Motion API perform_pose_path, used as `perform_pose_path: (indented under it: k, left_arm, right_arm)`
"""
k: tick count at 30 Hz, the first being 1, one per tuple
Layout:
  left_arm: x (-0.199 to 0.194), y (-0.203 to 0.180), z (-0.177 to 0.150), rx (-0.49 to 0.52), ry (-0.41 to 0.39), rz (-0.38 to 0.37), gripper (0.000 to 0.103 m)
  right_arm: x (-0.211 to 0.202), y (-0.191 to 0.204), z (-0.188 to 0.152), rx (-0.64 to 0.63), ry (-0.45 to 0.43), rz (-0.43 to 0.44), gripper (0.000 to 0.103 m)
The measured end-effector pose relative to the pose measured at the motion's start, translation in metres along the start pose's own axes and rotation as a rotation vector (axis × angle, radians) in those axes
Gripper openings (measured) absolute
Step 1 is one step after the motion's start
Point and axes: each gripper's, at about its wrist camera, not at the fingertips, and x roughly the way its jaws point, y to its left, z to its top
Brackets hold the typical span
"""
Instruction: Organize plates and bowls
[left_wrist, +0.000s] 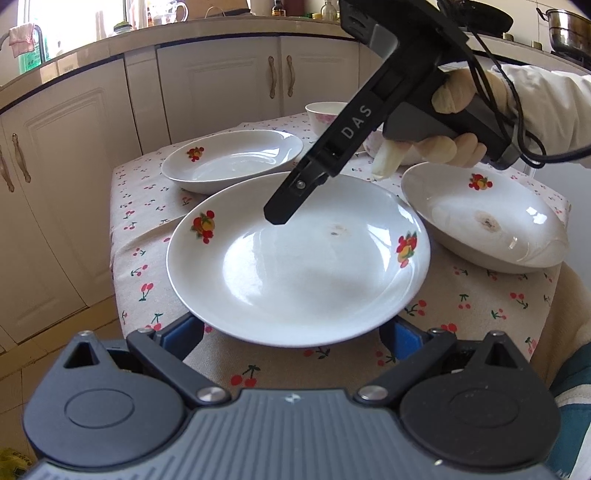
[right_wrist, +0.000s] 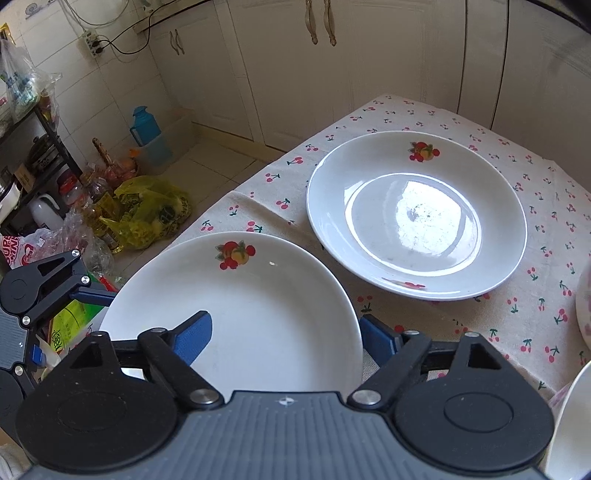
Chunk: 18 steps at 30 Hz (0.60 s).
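The left gripper (left_wrist: 291, 332) had its blue fingers (left_wrist: 184, 332) spread wide, one at each side of the near rim of a white plate (left_wrist: 295, 258); whether the pads pressed on that rim could not be told, as the plate hid their tips. This plate, marked with fruit prints, sat at the tabletop (left_wrist: 147, 229) edge under a cherry-patterned cloth. Beyond the left fingers stood a second plate (left_wrist: 232, 158), and off to their right a third plate (left_wrist: 484, 218) with a brown spot in its well; a bowl (left_wrist: 325, 110) stood farther back. The right gripper (left_wrist: 275, 216), held by a hand (left_wrist: 458, 122) in a white sleeve, reached in from the upper right and hung over the near plate's far rim. In its own view the right gripper (right_wrist: 284, 336) had its fingers (right_wrist: 195, 336) partly open and pressed on nothing: the left pad lay over the plate (right_wrist: 240, 314) inside its rim, the right one outside that rim over the cloth. Ahead of these fingers lay the second plate (right_wrist: 417, 218), just apart from the near one.
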Motion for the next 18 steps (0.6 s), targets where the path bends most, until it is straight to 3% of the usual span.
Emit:
perform_pose_path:
  k: [5, 9, 18]
  left_arm:
    - [-0.019, -0.004, 0.0, -0.038, -0.007, 0.04, 0.101]
    - [-0.035, -0.014, 0.003, -0.073, -0.015, 0.054, 0.101]
    - [-0.058, -0.061, 0.01, -0.104, -0.067, 0.06, 0.102]
  right_arm:
    - [-0.029, 0.007, -0.006, -0.015, -0.056, -0.033, 0.101]
    - [-0.058, 0.018, -0.02, -0.039, -0.106, -0.061, 0.103]
    - [-0.112, 0.043, -0.094, -0.037, -0.192, -0.171, 0.103]
